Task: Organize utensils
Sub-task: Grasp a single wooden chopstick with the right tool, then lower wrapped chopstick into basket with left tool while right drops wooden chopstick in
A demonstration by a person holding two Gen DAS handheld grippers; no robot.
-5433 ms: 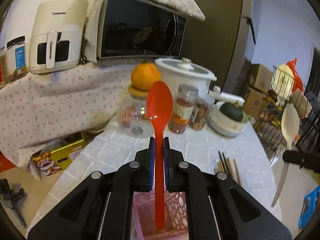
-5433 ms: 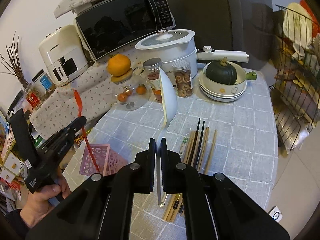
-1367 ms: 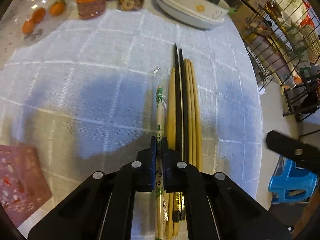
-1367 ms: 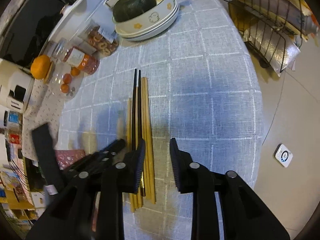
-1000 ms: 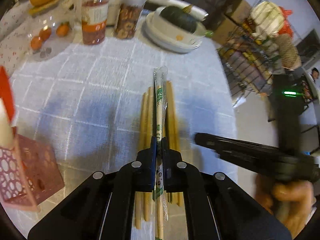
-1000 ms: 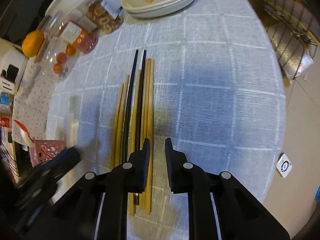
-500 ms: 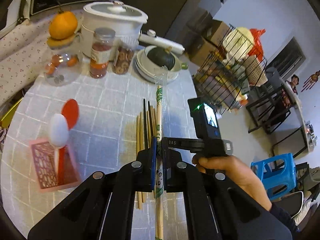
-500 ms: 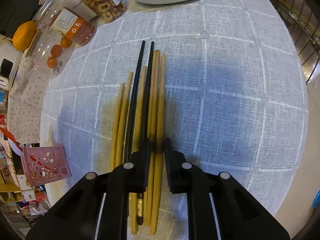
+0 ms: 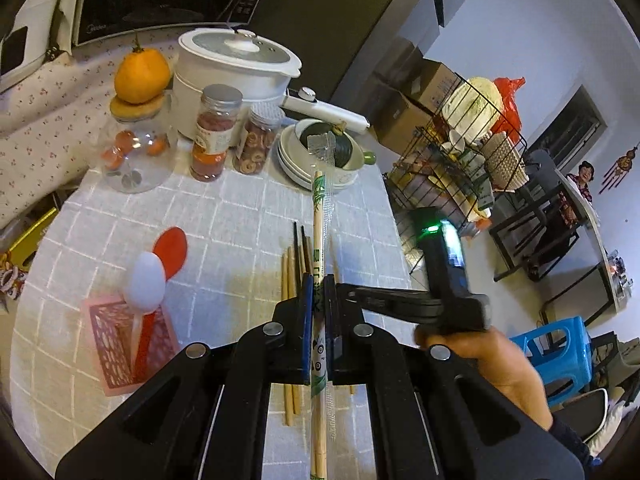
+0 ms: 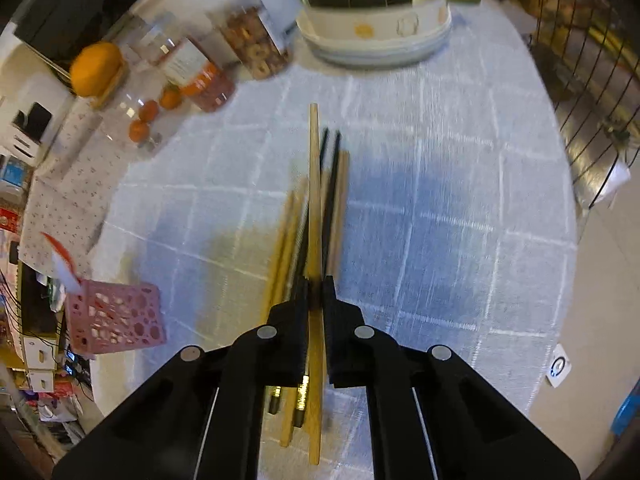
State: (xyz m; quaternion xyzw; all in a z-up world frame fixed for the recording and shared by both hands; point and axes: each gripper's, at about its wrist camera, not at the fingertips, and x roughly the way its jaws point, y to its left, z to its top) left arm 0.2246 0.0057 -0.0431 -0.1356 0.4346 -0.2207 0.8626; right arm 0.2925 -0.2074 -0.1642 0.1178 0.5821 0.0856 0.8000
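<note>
Left wrist view:
- The left claw (image 9: pixel 318 294) is clamped on a pair of wrapped disposable chopsticks (image 9: pixel 319 240), held up off the desk (image 9: pixel 224 224) and pointing toward the far edge.
- A pink perforated basket (image 9: pixel 116 348) near the desk's left edge holds a red spoon (image 9: pixel 170 248) and a white spoon (image 9: pixel 145 280), bowls up and leaning out over the rim.
- Loose wooden and black chopsticks (image 9: pixel 294 256) lie on the checked cloth just behind the claw.
- A stack of bowls (image 9: pixel 290 160) holds a dark green squash (image 9: pixel 340 148).
- A clear jar (image 9: pixel 134 152) with an orange (image 9: pixel 142 72) on its lid has small orange fruits inside; beside it stand a jar of red contents (image 9: pixel 212 136) and a jar of ring-shaped snacks (image 9: pixel 256 144).
- A white lidded pot (image 9: pixel 236 64) stands behind the jars.
- A hand (image 9: pixel 492 356) holds the right claw's black body at right.

Right wrist view:
- The right claw (image 10: pixel 318 294), whose jaws have just been closing, is pinched on a single wooden chopstick (image 10: pixel 314 184), its far end raised above the others.
- The remaining chopsticks (image 10: pixel 332 200) lie on the desk beneath.
- The pink basket (image 10: pixel 116 316) stands at the left edge with the spoons leaning out; the picture is blurred.
</note>
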